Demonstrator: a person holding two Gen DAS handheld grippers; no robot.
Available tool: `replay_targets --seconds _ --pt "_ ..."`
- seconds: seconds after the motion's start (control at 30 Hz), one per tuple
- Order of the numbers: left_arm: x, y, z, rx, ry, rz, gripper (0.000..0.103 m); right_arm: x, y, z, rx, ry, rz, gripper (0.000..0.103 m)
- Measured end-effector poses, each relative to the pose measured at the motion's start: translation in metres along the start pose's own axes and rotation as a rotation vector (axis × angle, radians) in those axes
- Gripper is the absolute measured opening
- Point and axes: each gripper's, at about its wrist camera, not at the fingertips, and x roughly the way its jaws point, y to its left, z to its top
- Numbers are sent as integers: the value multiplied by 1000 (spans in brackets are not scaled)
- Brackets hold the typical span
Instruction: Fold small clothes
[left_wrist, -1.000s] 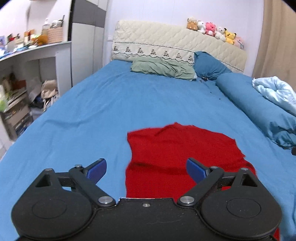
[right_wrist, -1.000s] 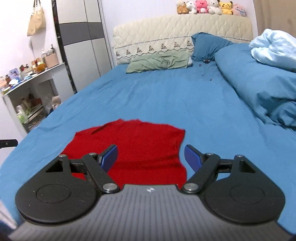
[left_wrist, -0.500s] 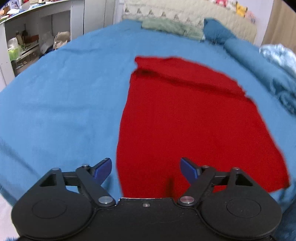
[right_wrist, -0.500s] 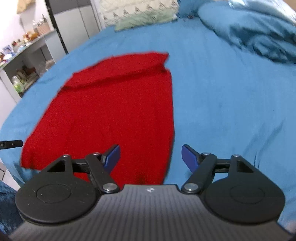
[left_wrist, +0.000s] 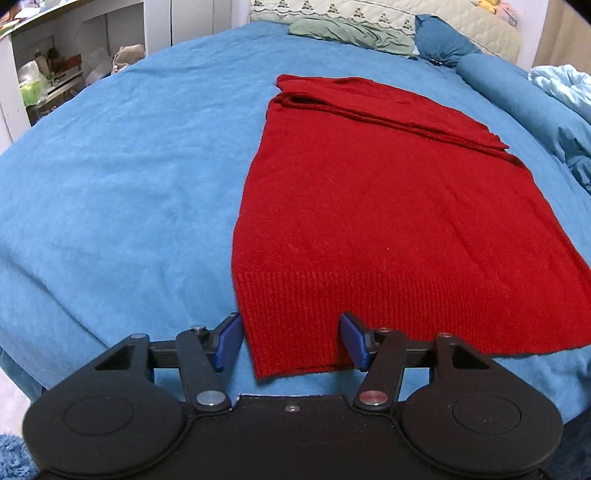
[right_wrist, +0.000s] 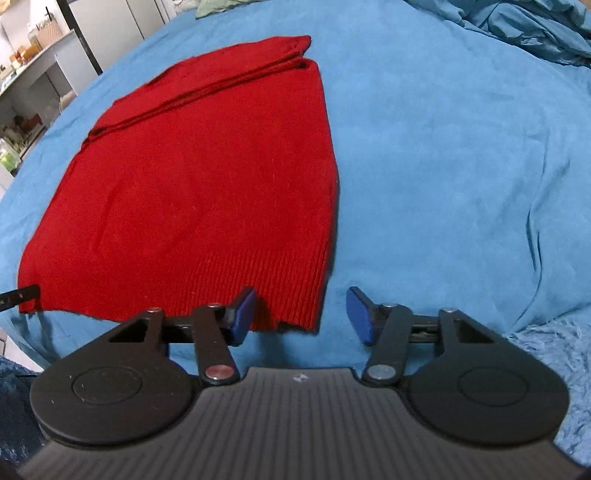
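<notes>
Both grippers, left and right, have dropped to the red sweater hem, jaws wide open, empty; corner grasps look imminent.

Left claw black with blue pads, silver and red pivot screws, right claw ribbed grey housing
</notes>
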Motion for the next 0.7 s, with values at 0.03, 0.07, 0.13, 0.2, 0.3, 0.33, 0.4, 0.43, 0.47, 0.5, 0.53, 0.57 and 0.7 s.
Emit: replay_targets --seconds 0.03,0.07,0.13,0.2,0.3,0.33,0.4,0.43,0.47,0.5,0.53,0.57,0.7 --pt "0 0 0 -2 1 -3 59 1 -1 0 3 4 2 63" --pt "0 1 0 -5 1 -4 58 2 -1 0 11 6 7 61" --pt "0 3 0 -13 0 -8 55 6 -3 -1 27 8 16 56" --pt "0 3 -1 -23 -1 -14 50 8 -4 -2 36 11 28 46" --pt "-2 3 0 -33 0 -24 30 8 -4 -2 44 7 42 28" --pt "-2 3 0 -35 2 -28 16 6 -6 -2 51 2 45 26" --pt "-6 2 2 -38 5 -31 10 4 -10 -2 76 -9 60 22" --pt "-9 0 4 -37 4 -31 9 1 -11 -1 87 -15 69 22" --pt "-14 -2 6 -35 -3 -31 8 -2 -14 -1 103 -26 83 21" --pt "-19 -4 8 -34 -13 -36 8 -6 -16 0 117 -40 100 21" --pt "-25 -7 10 -36 -28 -44 7 -11 -18 0 132 -58 122 21" --pt "-31 -10 13 -38 -43 -51 7 -17 -21 2 151 -79 149 21" --pt "-57 -24 37 -43 -120 -101 7 -38 -28 12 214 -155 231 20"
